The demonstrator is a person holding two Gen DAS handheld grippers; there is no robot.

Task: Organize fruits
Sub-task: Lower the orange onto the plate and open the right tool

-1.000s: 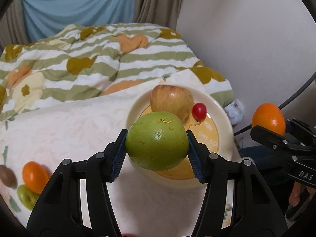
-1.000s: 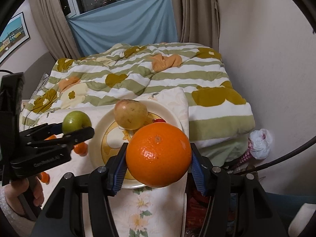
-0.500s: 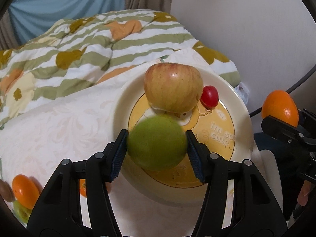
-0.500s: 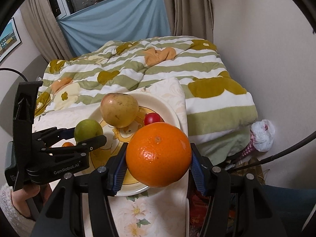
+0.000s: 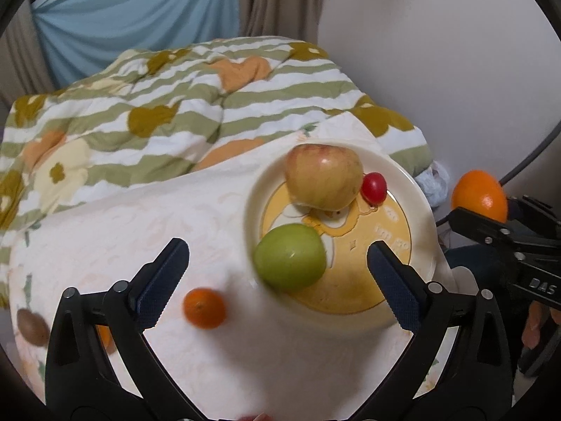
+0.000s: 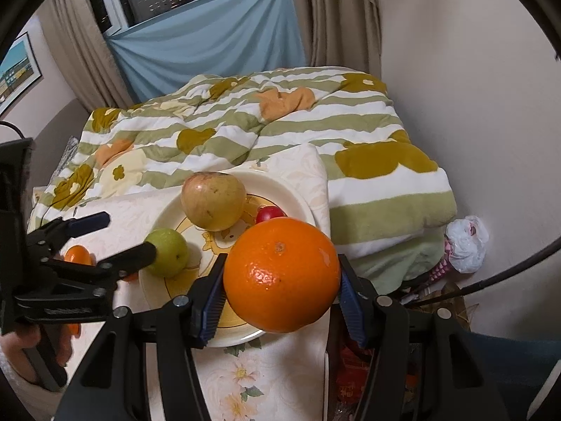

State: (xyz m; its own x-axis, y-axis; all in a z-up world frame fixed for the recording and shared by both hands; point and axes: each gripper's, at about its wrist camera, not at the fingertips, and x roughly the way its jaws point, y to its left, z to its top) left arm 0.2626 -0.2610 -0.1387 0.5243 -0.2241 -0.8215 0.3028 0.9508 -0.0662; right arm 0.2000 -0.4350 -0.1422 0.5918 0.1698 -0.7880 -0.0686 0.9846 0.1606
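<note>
Nearest to me in the right wrist view, my right gripper (image 6: 280,296) is clamped on a large orange (image 6: 281,274), the blue pads pressing both of its sides. It hangs over the near right rim of the cream plate (image 6: 301,207), which rests on a pale floral cloth (image 6: 252,379) covering the surface.

My left gripper (image 5: 277,273) has its fingers spread wide apart and holds nothing. The green apple (image 5: 290,261) lies on the near left part of the plate, between the open fingers but touching neither, closer to the right one. A second ago the left gripper was clamped on this apple above the plate; now it is released and resting on the dish.

Left of the plate, a small tangerine (image 5: 204,307) sits on the cloth, just beyond the left finger. At the far left edge lies a brown kiwi (image 5: 32,326).

Farther on the plate, a yellow-red apple (image 5: 323,180) sits at the far side, with a red cherry tomato (image 5: 374,187) touching it on the right.

The relation that matters next, I judge: the plate's bare patch lies ahead and slightly left of the orange, right of the green apple and nearer than the tomato. The right gripper is the one placed for it.

Beyond everything spreads a green-striped quilt (image 6: 245,119) on the bed, then a blue curtain (image 6: 210,38).
</note>
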